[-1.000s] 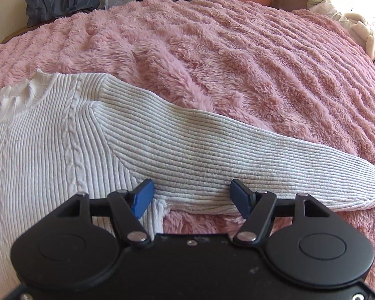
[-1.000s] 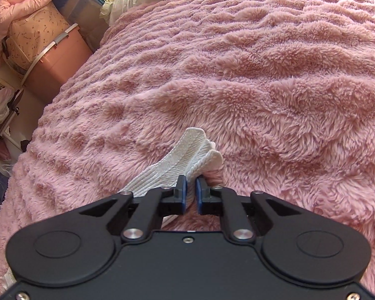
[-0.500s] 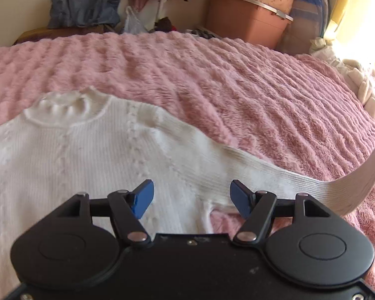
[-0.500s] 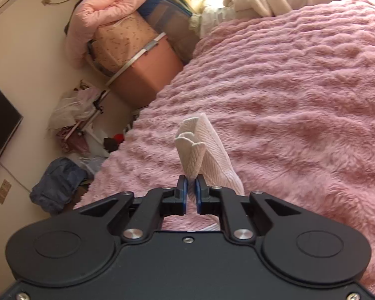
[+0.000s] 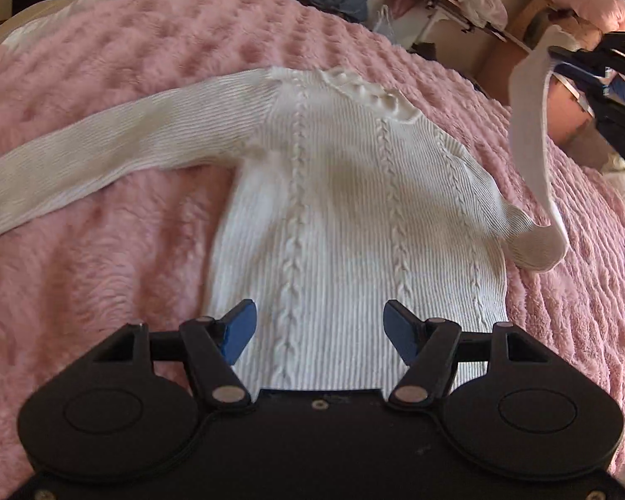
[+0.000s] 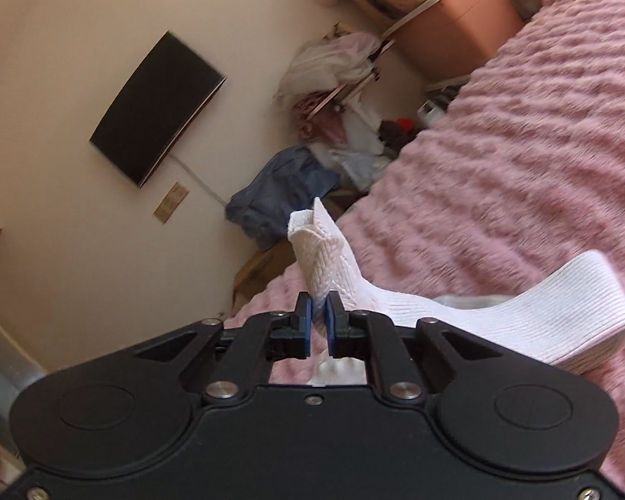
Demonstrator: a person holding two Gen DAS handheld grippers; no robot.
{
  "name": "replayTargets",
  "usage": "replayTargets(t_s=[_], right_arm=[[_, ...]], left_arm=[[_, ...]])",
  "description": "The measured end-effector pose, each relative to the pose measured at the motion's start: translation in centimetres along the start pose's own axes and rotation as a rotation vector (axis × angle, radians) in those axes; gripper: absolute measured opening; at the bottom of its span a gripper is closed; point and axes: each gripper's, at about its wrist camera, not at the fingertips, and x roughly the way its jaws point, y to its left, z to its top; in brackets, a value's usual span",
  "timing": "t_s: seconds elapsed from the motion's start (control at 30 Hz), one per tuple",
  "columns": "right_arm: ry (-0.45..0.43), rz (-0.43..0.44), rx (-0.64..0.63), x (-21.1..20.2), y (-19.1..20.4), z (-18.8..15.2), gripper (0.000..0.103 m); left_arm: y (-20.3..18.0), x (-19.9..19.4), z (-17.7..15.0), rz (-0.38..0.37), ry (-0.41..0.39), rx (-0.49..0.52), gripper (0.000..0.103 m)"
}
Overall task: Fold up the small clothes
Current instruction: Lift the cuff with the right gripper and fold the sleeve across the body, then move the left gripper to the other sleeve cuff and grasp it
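Lifted since a second ago, the right sleeve (image 5: 531, 133) now hangs in the air instead of lying flat on the bed, and both views have swung toward the wall. Nearest in the left wrist view, the left hand-held gripper (image 5: 320, 330) hovers over the lower body of the white sweater (image 5: 354, 208), its blue fingers (image 5: 239, 327) spread wide apart with nothing between them. That sweater lies face up on the pink fleece blanket (image 5: 104, 271) covering the bed, its left sleeve (image 5: 83, 162) stretched flat toward 9 o'clock. At 2 o'clock the right hand-held gripper (image 6: 318, 318) is clamped on the cuff (image 6: 312, 246) of the raised sleeve, which loops down to the shoulder. Farther off, a heap of blue clothing (image 6: 279, 191) sits by the wall, with a dark screen (image 6: 158, 108) mounted above.
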Motion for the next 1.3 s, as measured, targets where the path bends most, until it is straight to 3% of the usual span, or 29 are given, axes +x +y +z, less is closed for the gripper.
replayTargets(t_s=[0.27,0.5,0.6,0.67,0.7,0.87,1.0,1.1,1.2,1.3], right_arm=[[0.257,0.132,-0.081,8.9,3.5,-10.0,0.009],[0.393,0.115,-0.177,13.6,3.8,-17.1,0.009],[0.469,0.104,-0.237,14.7,3.8,-19.2,0.012],[0.525,0.1,-0.248,15.3,3.7,-20.1,0.02],[0.529,0.105,-0.246,15.1,3.6,-20.2,0.026],[0.451,0.171,-0.275,11.4,3.4,-16.0,0.026],[0.345,0.05,-0.471,8.9,2.6,-11.7,0.026],[0.261,-0.094,-0.632,7.6,0.6,-9.6,0.026],[0.243,-0.194,-0.676,7.3,-2.3,-8.1,0.026],[0.241,-0.245,-0.661,7.1,-5.1,-7.4,0.026]], left_arm=[[5.0,-4.5,-0.5,0.023,-0.096,-0.069,0.071],[8.9,-6.3,-1.1,0.039,-0.124,-0.147,0.071],[9.8,-6.4,-1.2,0.055,-0.125,-0.167,0.071],[10.2,-6.4,-0.9,0.058,-0.135,-0.172,0.071],[10.2,-6.4,-0.6,0.059,-0.142,-0.17,0.071],[9.2,-5.3,3.6,0.019,-0.206,-0.086,0.071],[8.4,-1.9,8.4,0.001,-0.251,-0.01,0.071],[9.1,1.6,11.3,-0.014,-0.217,-0.054,0.067],[8.9,4.9,13.1,-0.15,-0.181,-0.119,0.065],[7.1,7.1,13.3,-0.256,-0.171,-0.113,0.067]])
